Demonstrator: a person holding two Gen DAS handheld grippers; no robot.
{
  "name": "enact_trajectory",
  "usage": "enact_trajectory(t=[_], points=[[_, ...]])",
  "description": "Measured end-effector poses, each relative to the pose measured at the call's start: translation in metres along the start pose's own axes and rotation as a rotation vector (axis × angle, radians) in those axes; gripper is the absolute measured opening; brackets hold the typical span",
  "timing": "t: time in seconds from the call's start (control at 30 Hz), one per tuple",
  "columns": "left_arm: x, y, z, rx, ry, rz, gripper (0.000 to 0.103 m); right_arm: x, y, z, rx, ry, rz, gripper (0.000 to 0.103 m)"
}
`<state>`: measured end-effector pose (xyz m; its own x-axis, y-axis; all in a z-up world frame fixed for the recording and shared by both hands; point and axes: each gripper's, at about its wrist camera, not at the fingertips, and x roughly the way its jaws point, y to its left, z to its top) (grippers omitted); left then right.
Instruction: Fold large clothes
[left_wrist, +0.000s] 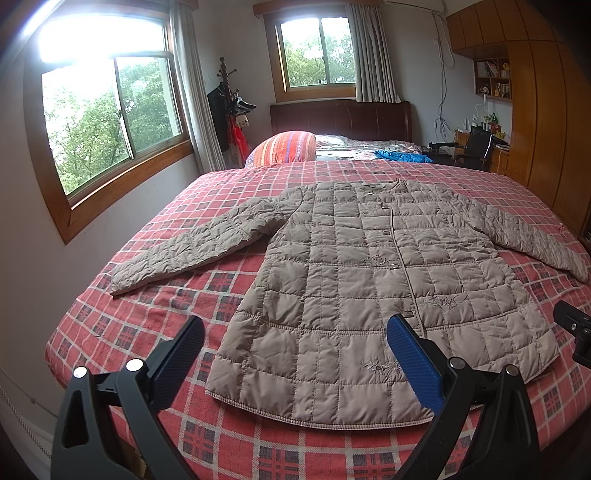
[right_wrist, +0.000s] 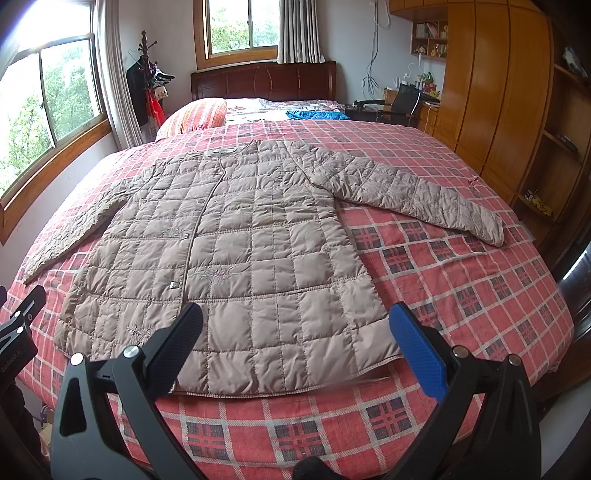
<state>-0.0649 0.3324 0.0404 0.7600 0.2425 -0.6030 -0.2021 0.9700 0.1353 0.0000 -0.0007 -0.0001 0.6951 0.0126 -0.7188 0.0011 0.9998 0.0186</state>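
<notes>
Nearest the left wrist camera, the left gripper (left_wrist: 295, 354) hangs above the foot of the bed with its two fingers spread wide apart, holding nothing. Between and just beyond those fingers lies the hem of a beige quilted coat (left_wrist: 354, 280), not touched by either finger. The right gripper (right_wrist: 295, 347) is likewise spread wide and empty, hovering over the same hem, toward the coat's other bottom corner.

The coat is laid flat, front side up, on a red checked bedspread (left_wrist: 147, 325). Its hem is closest to both grippers and its collar points away from them. One sleeve (left_wrist: 192, 243) stretches out from the coat toward the window side of the room; the other sleeve (right_wrist: 413, 192) stretches toward the wooden wardrobe side.

Beyond the coat's collar sits a striped orange pillow (left_wrist: 284, 147), and near it a crumpled blue cloth (left_wrist: 402, 156). Behind those stands a dark wooden headboard (left_wrist: 340, 116).
</notes>
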Motion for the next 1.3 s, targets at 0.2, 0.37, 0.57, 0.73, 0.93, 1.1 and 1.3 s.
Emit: enact_trajectory(t=[0.2,0.37,0.57,0.73,0.93,1.1,1.3], points=[[-0.0001,0.0001,0.0000,0.000,0.000,0.000,0.099,0.0001,0.0000,0.0000,0.000,-0.001,0.000,0.100],[0.0000,0.0001,0.0000,0.000,0.000,-0.001,0.099,0.0000,0.0000,0.0000,0.001,-0.001,0.000,0.100],[0.0001,0.0002,0.0000,0.001,-0.001,-0.001,0.099,-0.0001,-0.0002,-0.0001,0.001,-0.001,0.001,0.100],[0.0002,0.0005,0.0001,0.001,-0.001,-0.001,0.099,-0.0002,-0.0002,-0.0002,0.001,-0.002,0.000,0.100],[0.0006,0.0005,0.0005,0.000,-0.001,-0.001,0.099,-0.0002,-0.0003,-0.0002,0.001,-0.002,0.001,0.100],[0.0007,0.0009,0.0006,0.000,-0.001,-0.001,0.099,-0.0001,-0.0003,-0.0002,0.002,-0.002,0.001,0.100],[-0.0002,0.0022,0.0001,0.004,0.003,-0.004,0.099,-0.0027,0.0044,0.0034,0.001,-0.002,0.003,0.100]])
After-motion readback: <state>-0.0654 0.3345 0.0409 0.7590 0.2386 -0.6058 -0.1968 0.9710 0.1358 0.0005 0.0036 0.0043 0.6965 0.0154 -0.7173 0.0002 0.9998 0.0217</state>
